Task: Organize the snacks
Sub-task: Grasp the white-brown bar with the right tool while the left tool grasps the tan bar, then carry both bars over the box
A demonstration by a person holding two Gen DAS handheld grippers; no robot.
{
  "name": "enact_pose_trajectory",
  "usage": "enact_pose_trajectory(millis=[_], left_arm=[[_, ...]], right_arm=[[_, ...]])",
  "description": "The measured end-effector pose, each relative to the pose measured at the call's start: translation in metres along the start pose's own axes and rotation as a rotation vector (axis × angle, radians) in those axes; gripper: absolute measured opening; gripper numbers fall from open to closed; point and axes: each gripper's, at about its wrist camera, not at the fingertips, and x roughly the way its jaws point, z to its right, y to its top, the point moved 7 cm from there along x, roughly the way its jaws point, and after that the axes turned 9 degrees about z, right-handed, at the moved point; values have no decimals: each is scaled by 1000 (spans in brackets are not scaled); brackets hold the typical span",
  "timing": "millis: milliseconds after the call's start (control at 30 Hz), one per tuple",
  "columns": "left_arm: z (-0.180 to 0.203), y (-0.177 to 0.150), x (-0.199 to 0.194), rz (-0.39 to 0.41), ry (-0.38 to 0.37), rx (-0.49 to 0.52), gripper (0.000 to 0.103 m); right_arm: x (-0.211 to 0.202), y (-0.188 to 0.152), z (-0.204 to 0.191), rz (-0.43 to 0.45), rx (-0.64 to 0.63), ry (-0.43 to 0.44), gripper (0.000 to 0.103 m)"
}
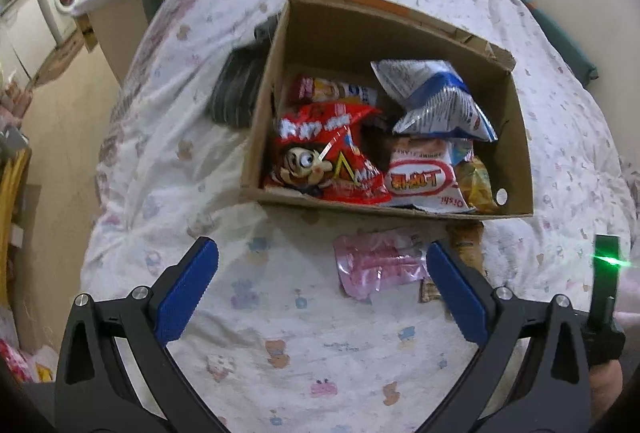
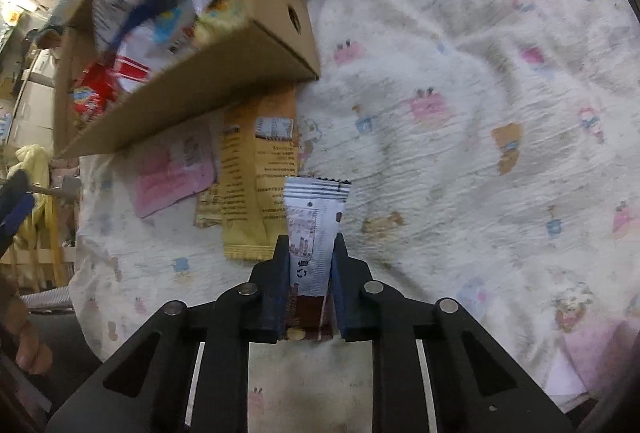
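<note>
Bedspread [image 2: 460, 153] under right tool [image 2: 311, 245] gripping white packet [image 2: 314, 229], unseen leftward.

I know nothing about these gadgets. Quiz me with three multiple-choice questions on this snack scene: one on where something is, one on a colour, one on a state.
1. Where does the pink packet lie?
A. inside the cardboard box
B. on the bedsheet outside the box
C. on the floor

2. What colour is the bag with the cartoon face?
A. red
B. green
C. black

3. What is the right hand-held gripper doing?
A. open and empty
B. shut on a white wrapper
C. gripping the box wall

Answers:
1 B, it lies on the bedsheet just outside the cardboard box.
2 A, its foil is red.
3 B, both fingers pinch the white wrapper, while the left hand-held gripper is open.
</note>
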Motion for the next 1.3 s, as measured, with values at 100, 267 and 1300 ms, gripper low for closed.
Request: enact_pose_trajectory(millis=[100,267,1300], left_arm=[[11,-10,8,-33,-4,21,103],[50,-35,27,-112,-18,22,96],[154,-65,70,-145,-73,98,26]], right_arm=[[-24,7,8,70,40,35,19],[-52,24,24,160,108,96,19],[-40,49,54,168,222,101,19]])
